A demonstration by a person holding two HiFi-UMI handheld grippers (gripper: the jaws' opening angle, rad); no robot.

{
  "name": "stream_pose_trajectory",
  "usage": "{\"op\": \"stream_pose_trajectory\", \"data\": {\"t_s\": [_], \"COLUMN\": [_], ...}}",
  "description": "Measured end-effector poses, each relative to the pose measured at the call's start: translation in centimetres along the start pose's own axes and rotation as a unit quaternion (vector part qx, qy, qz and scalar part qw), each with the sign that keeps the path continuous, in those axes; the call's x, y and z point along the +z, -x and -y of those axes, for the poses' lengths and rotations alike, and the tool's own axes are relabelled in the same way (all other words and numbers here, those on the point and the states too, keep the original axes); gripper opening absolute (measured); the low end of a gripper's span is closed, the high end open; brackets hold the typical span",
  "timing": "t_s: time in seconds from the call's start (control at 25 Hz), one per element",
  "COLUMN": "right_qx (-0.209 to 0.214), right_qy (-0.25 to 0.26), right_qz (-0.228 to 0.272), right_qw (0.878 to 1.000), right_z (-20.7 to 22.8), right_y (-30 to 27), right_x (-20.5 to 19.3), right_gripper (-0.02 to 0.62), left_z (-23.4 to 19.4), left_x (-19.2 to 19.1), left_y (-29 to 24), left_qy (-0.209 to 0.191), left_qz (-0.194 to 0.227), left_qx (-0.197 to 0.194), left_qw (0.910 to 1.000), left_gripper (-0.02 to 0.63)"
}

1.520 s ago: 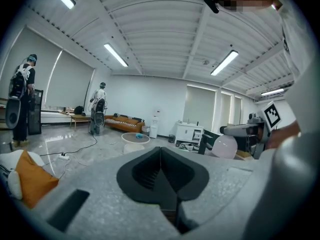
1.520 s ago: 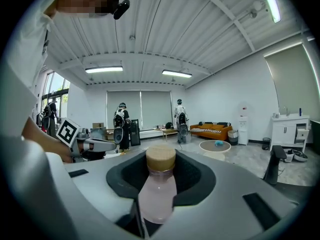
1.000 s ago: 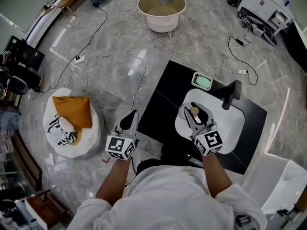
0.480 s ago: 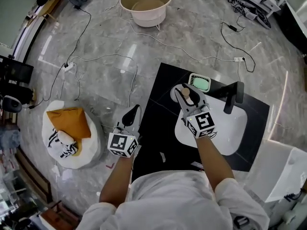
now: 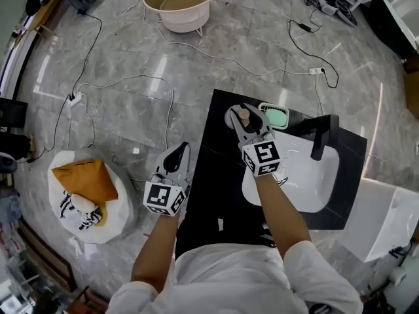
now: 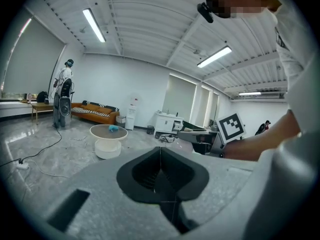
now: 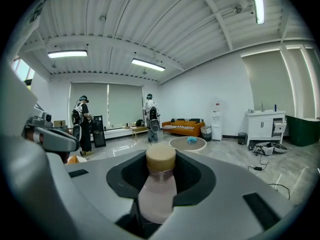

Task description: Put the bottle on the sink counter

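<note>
Bottle (image 7: pixel 159 184) pinched in our right hand-held gripper (image 5: pixel 241 118) over the worktop (image 5: pixel 213 175); we judge set-down and release are left. Our left hand-held gripper (image 6: pixel 161 179) is pressed together, empty.

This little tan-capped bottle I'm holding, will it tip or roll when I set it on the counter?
The bottle looks tall and narrow with a rounded body, so it may tip if released off upright, then probably roll on the smooth black counter. It seems rigid: no denting shows in the right tool's grip.
</note>
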State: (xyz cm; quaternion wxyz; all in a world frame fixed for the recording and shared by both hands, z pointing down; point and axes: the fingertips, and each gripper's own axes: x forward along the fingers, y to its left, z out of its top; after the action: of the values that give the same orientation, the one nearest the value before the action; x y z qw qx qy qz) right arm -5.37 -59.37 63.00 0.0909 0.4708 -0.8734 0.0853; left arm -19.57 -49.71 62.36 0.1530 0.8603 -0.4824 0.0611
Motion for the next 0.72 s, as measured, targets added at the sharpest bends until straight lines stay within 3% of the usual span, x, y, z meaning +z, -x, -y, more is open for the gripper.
{"op": "stream_pose_trajectory", "data": {"t_s": [0.72], "right_qx": [-0.025], "right_qy": [0.022], "right_qz": [-0.019], "right_qw": [0.999], "right_z": [1.1], "right_y": [-7.3], "right_x": [-4.0], "right_gripper": [0.124], "left_z": [-2.9], "left_x": [-3.4], "left_y": [-0.7], "left_qy": [0.025], "left_qz": [-0.024], "left_qx": [-0.012], "left_qw": [0.9993], "left_gripper": [0.017]}}
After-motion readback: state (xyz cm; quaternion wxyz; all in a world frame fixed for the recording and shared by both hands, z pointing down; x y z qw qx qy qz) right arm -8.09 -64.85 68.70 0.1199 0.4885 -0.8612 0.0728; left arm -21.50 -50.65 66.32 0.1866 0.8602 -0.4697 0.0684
